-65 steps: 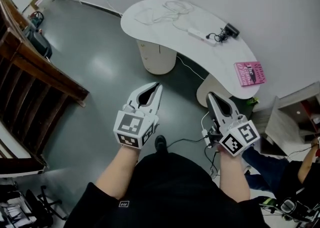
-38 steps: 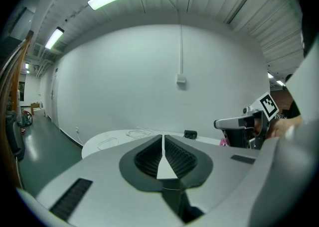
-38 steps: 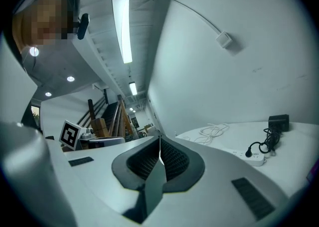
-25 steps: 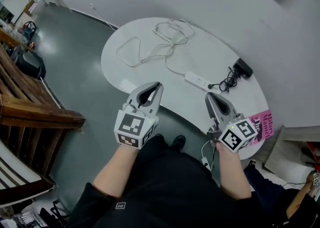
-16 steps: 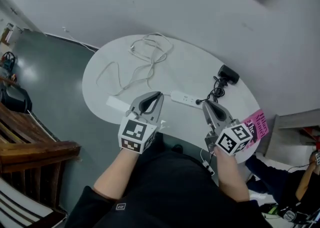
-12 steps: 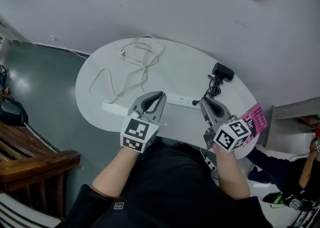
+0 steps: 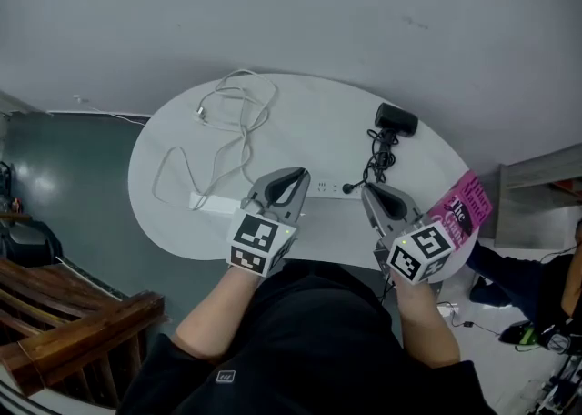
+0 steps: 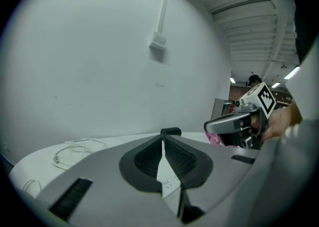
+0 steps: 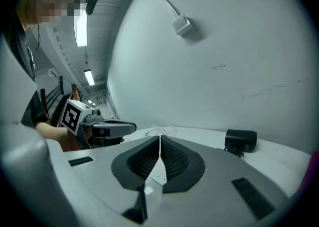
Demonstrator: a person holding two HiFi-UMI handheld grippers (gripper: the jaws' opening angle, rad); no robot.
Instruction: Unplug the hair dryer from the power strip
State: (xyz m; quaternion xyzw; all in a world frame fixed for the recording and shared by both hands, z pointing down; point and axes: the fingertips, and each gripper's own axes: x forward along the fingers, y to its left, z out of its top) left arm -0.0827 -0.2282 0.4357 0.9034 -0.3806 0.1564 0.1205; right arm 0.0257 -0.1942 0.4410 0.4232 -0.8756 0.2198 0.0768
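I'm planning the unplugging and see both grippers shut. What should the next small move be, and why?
Probably open the right gripper and ease it left onto the black plug. Its jaws are together with nothing between them, its tip hangs just right of the plug, and the plug sits in the strip.

Table (image 7: 309,108): white, smooth, faint sheen. Power strip (image 7: 329,188): white glossy plastic. Hair dryer (image 7: 396,119): matt black plastic; cord (image 7: 376,158) black, rubbery. Left gripper (image 7: 301,172), right gripper (image 7: 366,188): smooth matt grey plastic; inner pads (image 8: 147,159) black, finely ribbed. Book (image 7: 459,211): glossy pink paper cover. Floor (image 7: 55,177): polished, reflective. Bench (image 7: 73,331): brown wood. Wall (image 7: 273,13): matt paint.
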